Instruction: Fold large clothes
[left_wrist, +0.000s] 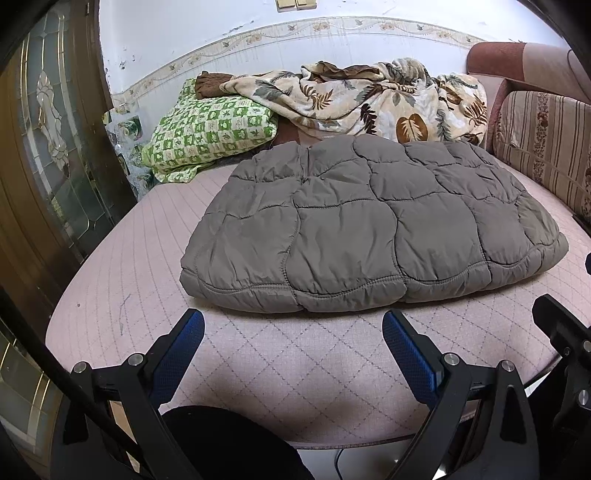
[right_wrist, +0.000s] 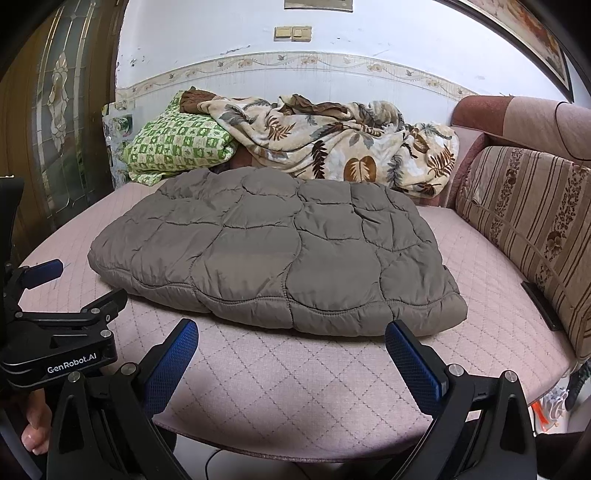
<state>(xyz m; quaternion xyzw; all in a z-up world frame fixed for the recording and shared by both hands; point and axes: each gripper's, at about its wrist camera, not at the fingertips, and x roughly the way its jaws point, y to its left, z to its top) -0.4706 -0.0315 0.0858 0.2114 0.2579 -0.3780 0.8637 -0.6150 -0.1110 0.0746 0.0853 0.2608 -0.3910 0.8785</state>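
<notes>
Left wrist view: my left fingers (left_wrist: 293, 328) spread wide, empty, near the folded grey jacket (left_wrist: 373, 225) on the pink bed (left_wrist: 280, 365). My right fingers (right_wrist: 291, 338) likewise.

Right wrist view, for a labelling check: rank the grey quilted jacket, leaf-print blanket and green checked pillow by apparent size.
1. Grey quilted jacket, though nearest the camera.
2. Leaf-print blanket.
3. Green checked pillow, partly covered by the blanket.

One jacket (left_wrist: 373, 225), one leaf blanket (left_wrist: 369, 99), one green pillow (left_wrist: 207, 136), one striped cushion (left_wrist: 546, 147), and two tools, left (left_wrist: 293, 345) and right (right_wrist: 291, 350).
</notes>
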